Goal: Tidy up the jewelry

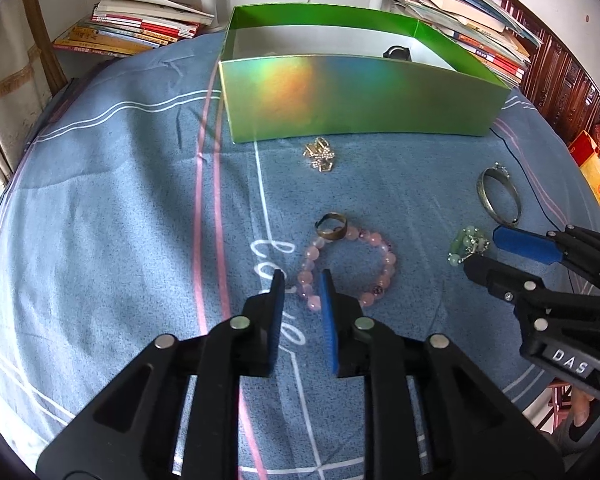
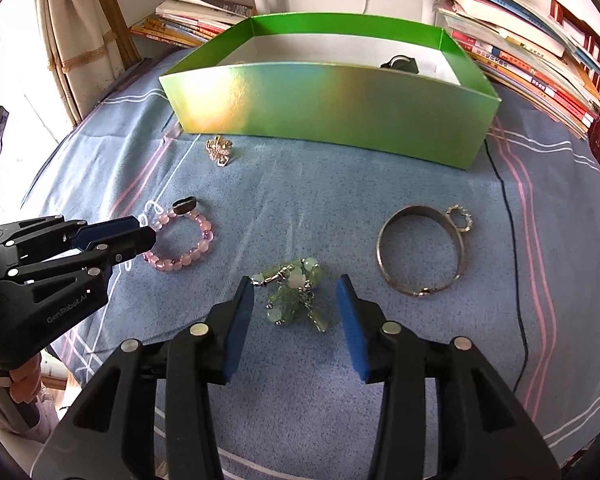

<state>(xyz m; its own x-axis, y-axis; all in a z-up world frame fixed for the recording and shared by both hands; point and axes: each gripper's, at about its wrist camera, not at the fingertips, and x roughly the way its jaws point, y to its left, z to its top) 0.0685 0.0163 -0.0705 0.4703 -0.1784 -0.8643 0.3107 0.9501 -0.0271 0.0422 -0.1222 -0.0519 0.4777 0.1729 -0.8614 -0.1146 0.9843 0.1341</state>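
Observation:
A pink bead bracelet lies on the blue cloth with a bronze ring at its far edge. My left gripper is open, its fingertips at the bracelet's near left beads. A green bead piece lies between the open fingers of my right gripper. A silver bangle with a small sparkly ring lies to the right. A gold rhinestone brooch lies in front of the green box, which holds a dark item.
Stacks of books stand behind and right of the box, more books at the back left. A thin black cable runs down the cloth's right side. A red and yellow packet sits at the far right.

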